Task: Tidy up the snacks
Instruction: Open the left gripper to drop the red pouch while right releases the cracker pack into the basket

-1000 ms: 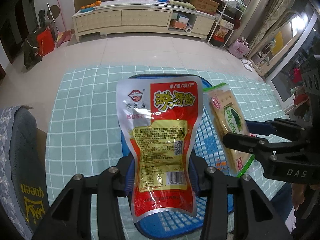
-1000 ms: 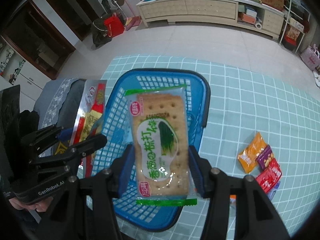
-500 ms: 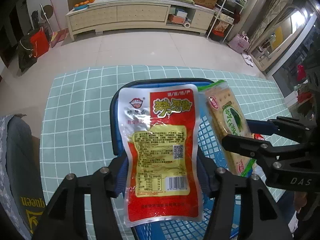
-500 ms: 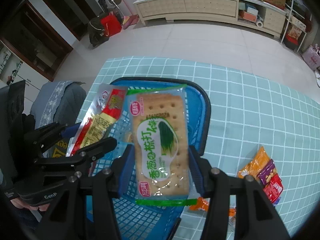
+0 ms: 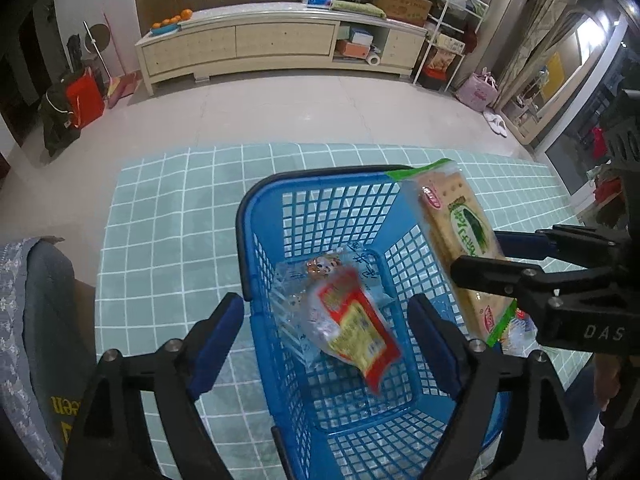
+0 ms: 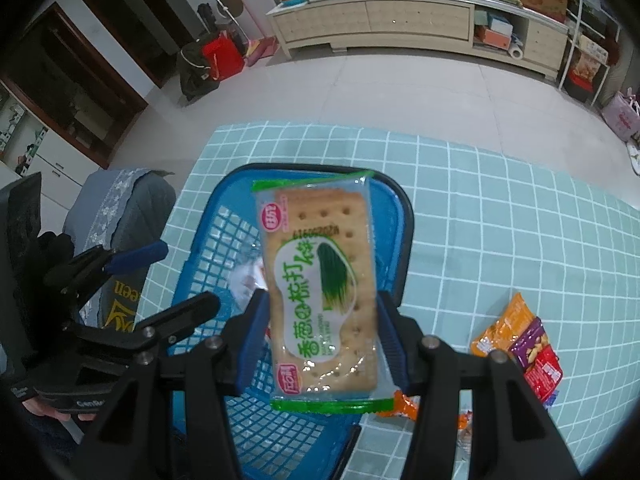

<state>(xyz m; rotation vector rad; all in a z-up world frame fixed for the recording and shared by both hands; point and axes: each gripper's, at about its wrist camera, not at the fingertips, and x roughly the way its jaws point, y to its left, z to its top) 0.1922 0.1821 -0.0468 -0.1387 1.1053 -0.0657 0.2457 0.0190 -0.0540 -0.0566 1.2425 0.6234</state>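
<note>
A blue plastic basket (image 5: 256, 256) stands on the teal checked tablecloth; it also shows in the right wrist view (image 6: 400, 232). My left gripper (image 5: 326, 328) is open and empty above the basket's near end. A red and yellow snack pouch (image 5: 352, 320), blurred, is inside the basket over a clear wrapped snack (image 5: 296, 280). My right gripper (image 6: 320, 332) is shut on a green-edged cracker packet (image 6: 320, 288) and holds it over the basket. That packet (image 5: 456, 236) and the right gripper's fingers (image 5: 496, 276) show at the right of the left wrist view.
Several loose snack packets (image 6: 520, 344) lie on the cloth right of the basket, with an orange one (image 6: 400, 406) near its corner. A grey cushioned chair (image 5: 36, 304) stands at the table's left. The table's far edge (image 5: 320, 146) meets a tiled floor.
My left gripper has opened and let go of the red and yellow pouch, which has dropped into the basket. My right gripper still holds the cracker packet, nearly unmoved.
</note>
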